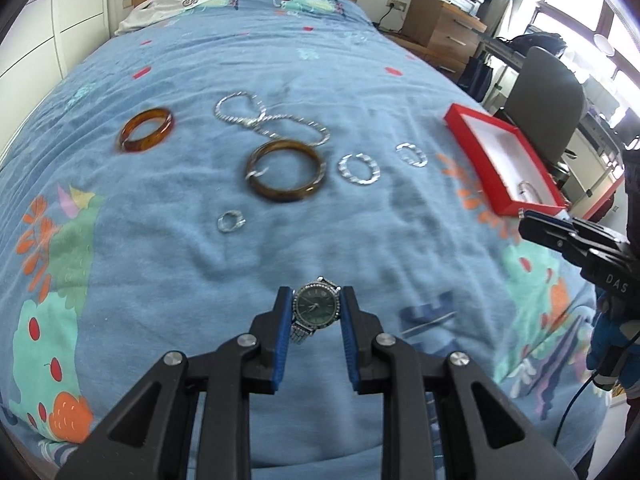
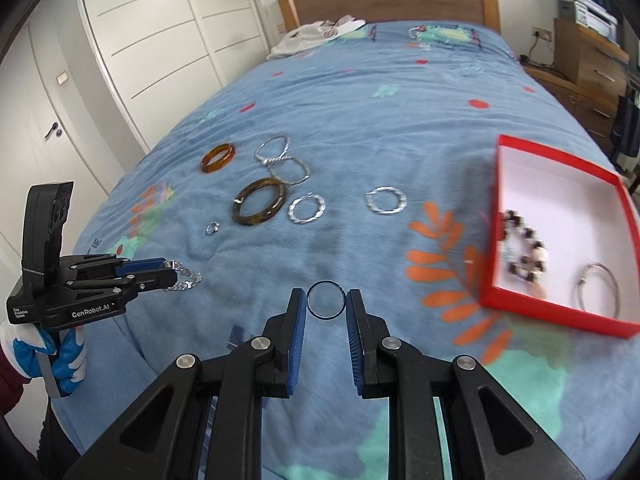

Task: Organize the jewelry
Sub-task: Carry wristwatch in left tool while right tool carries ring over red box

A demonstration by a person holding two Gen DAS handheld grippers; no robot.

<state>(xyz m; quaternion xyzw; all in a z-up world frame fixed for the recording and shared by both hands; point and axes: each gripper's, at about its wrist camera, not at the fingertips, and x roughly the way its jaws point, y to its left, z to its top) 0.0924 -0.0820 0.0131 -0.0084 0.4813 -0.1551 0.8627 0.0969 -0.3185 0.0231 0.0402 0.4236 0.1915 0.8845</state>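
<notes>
My left gripper (image 1: pixel 316 304) is shut on a silver watch (image 1: pixel 315 307) with a dark green dial, held above the blue bedspread; the same gripper (image 2: pixel 168 274) shows at the left of the right wrist view with the watch's band (image 2: pixel 185 280) hanging from it. My right gripper (image 2: pixel 325 304) is shut on a thin dark ring (image 2: pixel 326 300); its tips (image 1: pixel 528 224) appear at the right of the left wrist view. A red box (image 2: pixel 560 312) with a white inside lies to the right, holding a beaded bracelet (image 2: pixel 526 254) and a thin bangle (image 2: pixel 600 288).
On the bedspread lie an amber bangle (image 1: pixel 146 130), a brown bangle (image 1: pixel 285 170), a silver chain (image 1: pixel 272 120), two silver hoops (image 1: pixel 359 170) (image 1: pixel 412 155) and a small silver ring (image 1: pixel 231 221). A pale cloth (image 2: pixel 304 38) lies by the wooden headboard (image 2: pixel 388 0). A chair (image 1: pixel 548 100) stands at the right.
</notes>
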